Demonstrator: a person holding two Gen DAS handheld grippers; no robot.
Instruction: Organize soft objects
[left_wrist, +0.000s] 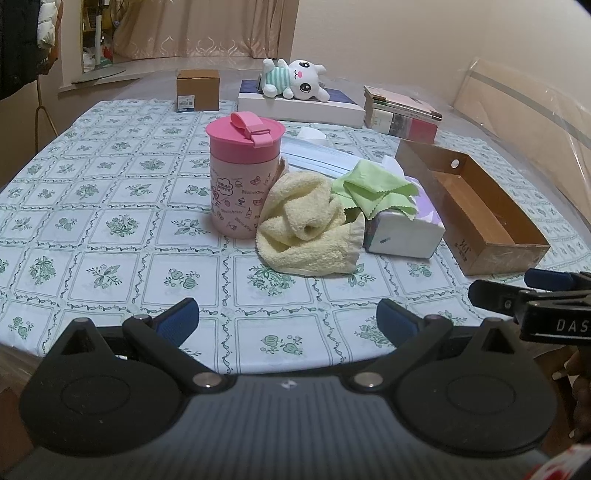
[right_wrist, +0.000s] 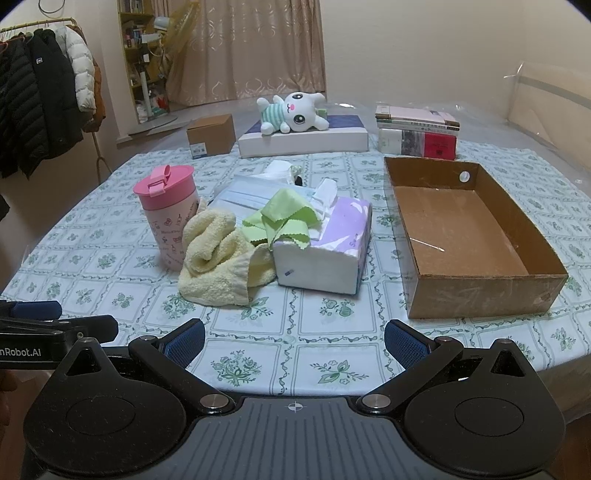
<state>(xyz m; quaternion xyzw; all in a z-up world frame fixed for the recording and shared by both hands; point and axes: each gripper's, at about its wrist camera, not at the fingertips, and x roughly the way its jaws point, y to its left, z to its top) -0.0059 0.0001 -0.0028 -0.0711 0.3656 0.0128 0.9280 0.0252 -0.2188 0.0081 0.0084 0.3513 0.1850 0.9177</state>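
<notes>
A crumpled yellow towel (left_wrist: 306, 225) (right_wrist: 218, 254) lies mid-table between a pink lidded cup (left_wrist: 242, 173) (right_wrist: 168, 214) and a tissue pack (left_wrist: 406, 229) (right_wrist: 325, 247). A green cloth (left_wrist: 373, 188) (right_wrist: 284, 221) is draped on the tissue pack. A white plush bunny (left_wrist: 295, 79) (right_wrist: 291, 112) lies on a white flat box at the back. An open, empty cardboard box (left_wrist: 476, 206) (right_wrist: 469, 229) stands to the right. My left gripper (left_wrist: 288, 317) is open and empty at the near table edge. My right gripper (right_wrist: 295, 339) is open and empty there too, right of the left one.
A stack of blue face masks (left_wrist: 314, 157) (right_wrist: 243, 195) lies behind the towel. A small brown carton (left_wrist: 197, 90) (right_wrist: 210, 136) and stacked books (left_wrist: 402, 112) (right_wrist: 417, 133) stand at the back. Coats (right_wrist: 48, 99) hang at the left. The table wears a floral cloth (left_wrist: 110, 221).
</notes>
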